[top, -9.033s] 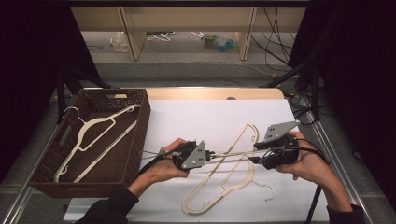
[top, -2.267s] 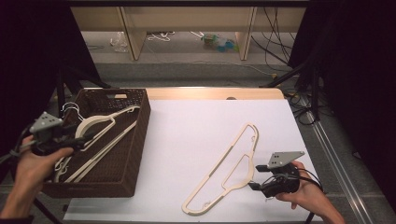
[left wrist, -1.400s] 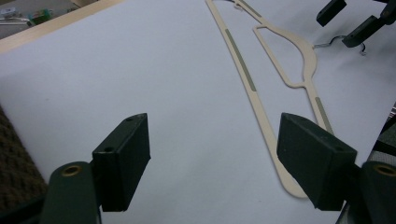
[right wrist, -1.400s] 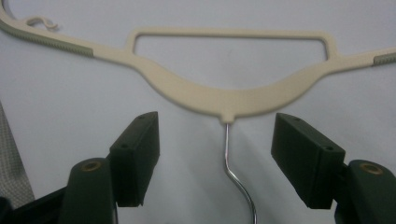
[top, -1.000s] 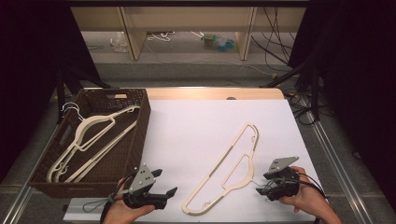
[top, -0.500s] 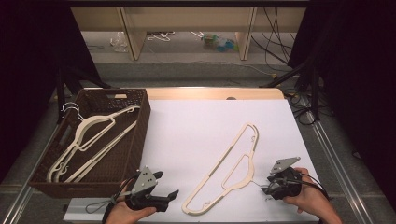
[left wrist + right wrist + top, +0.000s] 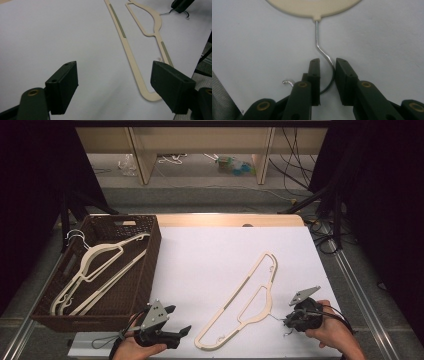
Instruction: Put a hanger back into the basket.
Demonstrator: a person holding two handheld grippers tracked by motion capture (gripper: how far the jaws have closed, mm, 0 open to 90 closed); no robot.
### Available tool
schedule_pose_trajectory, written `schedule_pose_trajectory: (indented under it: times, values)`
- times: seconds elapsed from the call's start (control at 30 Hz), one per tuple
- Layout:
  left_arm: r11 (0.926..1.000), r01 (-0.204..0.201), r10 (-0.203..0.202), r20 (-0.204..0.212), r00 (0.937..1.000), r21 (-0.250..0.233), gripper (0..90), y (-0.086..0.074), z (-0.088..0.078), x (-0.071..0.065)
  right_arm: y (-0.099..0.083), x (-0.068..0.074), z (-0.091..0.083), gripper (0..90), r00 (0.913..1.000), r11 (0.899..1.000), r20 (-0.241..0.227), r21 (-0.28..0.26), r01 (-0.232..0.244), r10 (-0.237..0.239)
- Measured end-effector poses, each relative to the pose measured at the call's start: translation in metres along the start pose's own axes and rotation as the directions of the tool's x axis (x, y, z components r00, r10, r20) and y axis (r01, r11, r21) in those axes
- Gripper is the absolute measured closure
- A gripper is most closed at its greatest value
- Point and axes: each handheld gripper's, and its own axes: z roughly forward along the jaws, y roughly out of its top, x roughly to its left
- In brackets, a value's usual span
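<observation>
A cream plastic hanger [image 7: 250, 295] lies flat on the white sheet, its metal hook [image 7: 278, 319] pointing toward my right gripper [image 7: 290, 322]. In the right gripper view the hook's wire [image 7: 323, 51] runs between the jaws of the right gripper [image 7: 327, 65], along the right pad. The jaws have just been closing, and a gap remains beside the wire. My left gripper [image 7: 179, 320] rests at the table's front edge. In the left gripper view the left gripper [image 7: 115, 80] is wide open over bare sheet, with the hanger's lower end [image 7: 147, 93] just beyond its right jaw.
A dark wicker basket [image 7: 150, 250] stands at the left of the table with two cream hangers [image 7: 95, 265] inside. The white sheet [image 7: 210, 260] covers the table. Metal rails run along both table sides, and cables lie on the floor beyond.
The left hand has come from over the basket to the table's front edge and now stays there. The right gripper has kept its place at the hook, its jaws narrower than before.
</observation>
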Motion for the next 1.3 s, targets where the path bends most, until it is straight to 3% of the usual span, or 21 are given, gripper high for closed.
schedule_pose_trajectory:
  times: [0.07, 0.1, 0.2, 0.27, 0.3, 0.33, 0.37, 0.43, 0.5, 0.53, 0.6, 0.8, 0.93, 1.13, 1.27, 1.3]
  values:
    - [0.9998, -0.020, 0.020, 0.003, 0.9998, -0.002, 22.3, 0.000, 0.001, 0.000, 0.002, 0.001, 0.000, 75.4, 1.0000, 1.000, 0.006, 0.017, 0.005, -0.005]
    - [1.0000, -0.001, 0.001, 0.001, 1.0000, 0.003, 22.4, 0.000, 0.001, -0.001, 0.003, 0.001, 0.001, 76.0, 0.9999, 1.000, 0.001, 0.022, 0.015, -0.015]
    - [1.0000, -0.003, 0.003, 0.003, 1.0000, 0.004, 22.5, 0.000, 0.001, -0.001, 0.004, 0.001, 0.001, 79.7, 0.9999, 0.999, 0.009, 0.032, 0.015, -0.015]
    - [0.9987, -0.045, 0.045, 0.007, 0.9989, 0.024, 22.5, 0.001, 0.000, 0.002, 0.004, -0.003, 0.000, 84.0, 1.0000, 0.999, -0.006, 0.032, -0.002, 0.002]
    - [0.9991, -0.037, 0.036, 0.014, 0.9992, 0.019, 22.5, 0.001, 0.001, 0.002, 0.004, -0.004, 0.001, 85.0, 0.9999, 1.000, -0.014, 0.029, -0.004, 0.004]
    - [1.0000, -0.003, 0.003, 0.013, 0.9999, 0.004, 22.5, 0.000, 0.002, -0.001, 0.004, -0.005, 0.001, 85.7, 0.9998, 1.000, -0.017, 0.031, -0.003, 0.003]
    - [1.0000, -0.005, 0.005, 0.016, 0.9999, 0.006, 22.5, 0.000, 0.003, -0.001, 0.004, -0.005, 0.001, 86.2, 0.9999, 0.999, -0.013, 0.032, -0.002, 0.002]
    - [0.9979, -0.057, 0.057, 0.005, 0.9984, 0.030, 22.6, 0.001, 0.002, 0.002, 0.005, -0.003, 0.001, 87.8, 0.9999, 0.999, -0.005, 0.042, 0.010, -0.010]
    - [1.0000, -0.006, 0.006, 0.011, 0.9999, 0.004, 22.8, 0.001, 0.006, -0.002, 0.006, -0.002, 0.001, 88.3, 0.9999, 0.999, -0.002, 0.042, 0.014, -0.014]
    - [0.9990, -0.038, 0.037, 0.021, 0.9991, 0.024, 22.9, 0.003, 0.007, -0.001, 0.006, -0.003, 0.000, 88.5, 0.9999, 0.999, -0.002, 0.041, 0.015, -0.015]
    - [0.9997, -0.021, 0.020, 0.021, 0.9996, 0.012, 23.2, 0.003, 0.013, -0.005, 0.006, -0.003, 0.000, 88.6, 1.0000, 0.999, -0.005, 0.042, 0.003, -0.003]
    - [0.9943, -0.091, 0.088, 0.066, 0.9939, 0.055, 24.1, 0.013, 0.041, -0.019, 0.006, -0.002, -0.002, 89.0, 0.9998, 0.999, -0.019, 0.042, 0.012, -0.011]
    - [0.9858, -0.140, 0.129, 0.111, 0.9854, 0.093, 27.9, 0.023, 0.065, -0.032, 0.006, -0.003, -0.004, 89.1, 0.9999, 0.999, -0.012, 0.031, 0.010, -0.010]
    - [0.9611, -0.204, 0.171, 0.183, 0.9682, 0.186, 34.9, 0.028, 0.100, -0.052, 0.007, -0.003, -0.006, 89.1, 0.9999, 1.000, -0.010, 0.027, 0.010, -0.009]
    - [0.9552, -0.219, 0.180, 0.197, 0.9638, 0.199, 36.7, 0.033, 0.118, -0.062, 0.008, -0.003, -0.009, 89.1, 0.9999, 1.000, -0.007, 0.019, 0.010, -0.010]
    - [0.9520, -0.239, 0.203, 0.188, 0.9609, 0.191, 36.7, 0.036, 0.123, -0.066, 0.008, -0.003, -0.010, 89.1, 0.9999, 1.000, -0.008, 0.017, 0.010, -0.010]
